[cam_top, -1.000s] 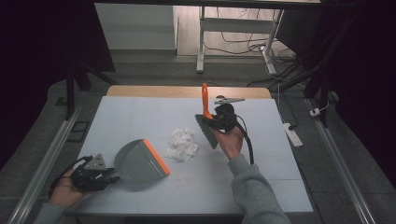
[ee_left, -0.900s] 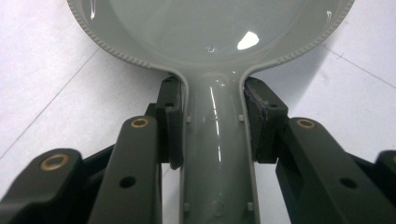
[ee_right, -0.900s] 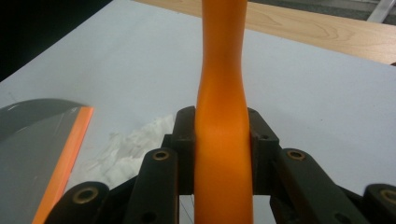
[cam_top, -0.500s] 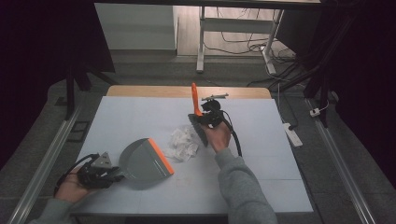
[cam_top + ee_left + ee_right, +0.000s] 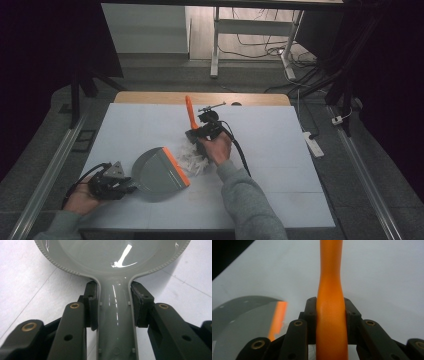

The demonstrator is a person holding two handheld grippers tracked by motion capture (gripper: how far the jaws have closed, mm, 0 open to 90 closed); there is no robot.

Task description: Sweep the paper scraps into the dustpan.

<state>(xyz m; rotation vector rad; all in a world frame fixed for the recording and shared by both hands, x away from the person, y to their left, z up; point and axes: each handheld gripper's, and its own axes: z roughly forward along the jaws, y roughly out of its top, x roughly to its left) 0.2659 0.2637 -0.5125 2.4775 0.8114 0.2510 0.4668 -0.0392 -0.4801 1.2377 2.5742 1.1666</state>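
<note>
counter [image 5: 280,165] pale, bare at 3 o'clock | dustpan [image 5: 159,172] grey, orange lip, lying at 8 o'clock, handle clamped in my left jaws [image 5: 113,305] | brush [image 5: 190,114] orange handle clamped in my right jaws [image 5: 330,315] (centre) | crumpled paper [image 5: 192,159] at dustpan's 2 o'clock, touching lip

The white table [image 5: 280,150] stood on a grey floor [image 5: 165,75]. A wooden strip [image 5: 150,98] edged its twelve o'clock side. Beyond, at twelve to one o'clock, stood a white frame leg [image 5: 215,45] among loose cables [image 5: 260,37]. A white power strip [image 5: 313,143] lay at three o'clock.
</note>
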